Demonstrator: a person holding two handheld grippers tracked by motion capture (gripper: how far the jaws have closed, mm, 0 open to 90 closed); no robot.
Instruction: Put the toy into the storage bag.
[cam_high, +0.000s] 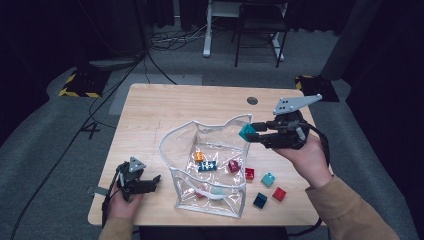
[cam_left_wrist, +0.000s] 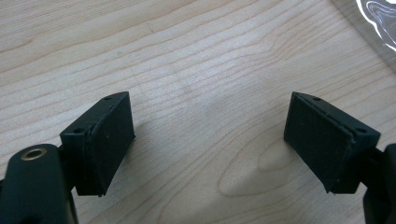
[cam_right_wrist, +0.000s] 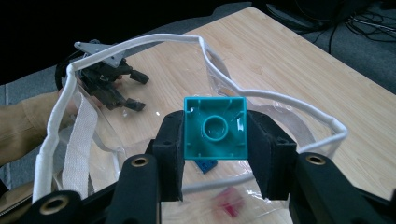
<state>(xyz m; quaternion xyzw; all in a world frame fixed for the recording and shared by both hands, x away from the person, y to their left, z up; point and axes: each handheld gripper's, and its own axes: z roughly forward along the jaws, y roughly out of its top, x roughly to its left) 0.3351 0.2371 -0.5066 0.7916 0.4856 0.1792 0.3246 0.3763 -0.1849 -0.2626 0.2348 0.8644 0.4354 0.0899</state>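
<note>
The clear bag (cam_high: 210, 167) with the white-taped rim stands open-mouthed in the middle of the wooden table (cam_high: 165, 105), and everything else is best placed from it.

To the left of the bag, near the table's front edge, the left gripper (cam_high: 150, 184) rests low in the person's hand with its jaws spread wide and nothing between them; in the left gripper view the pads (cam_left_wrist: 109, 142) frame only bare wood, with a sliver of the bag's rim at the upper right. It seems parked there to stay out of the way, close enough to steady the bag if it sags.

Inside the bag lie several small bricks: an orange brick (cam_high: 199, 156), a dark blue studded brick (cam_high: 207, 166) and a dark red brick (cam_high: 233, 165), with something pale and reddish lower down, blurred by the plastic. They suggest the job is filling the bag with bricks.

Above the bag's right rim, the right gripper (cam_high: 254, 134) is clamped on a teal brick (cam_right_wrist: 215, 129), its hollow underside turned toward the camera in the right gripper view. Held over the opening, it looks ready to be dropped in.

Right of the bag, on the table, wait four loose bricks: a red brick (cam_high: 249, 173) just beside the bag wall, a teal one (cam_high: 268, 179), a navy one (cam_high: 260, 200) and another red one (cam_high: 279, 194), probably next in line
</note>
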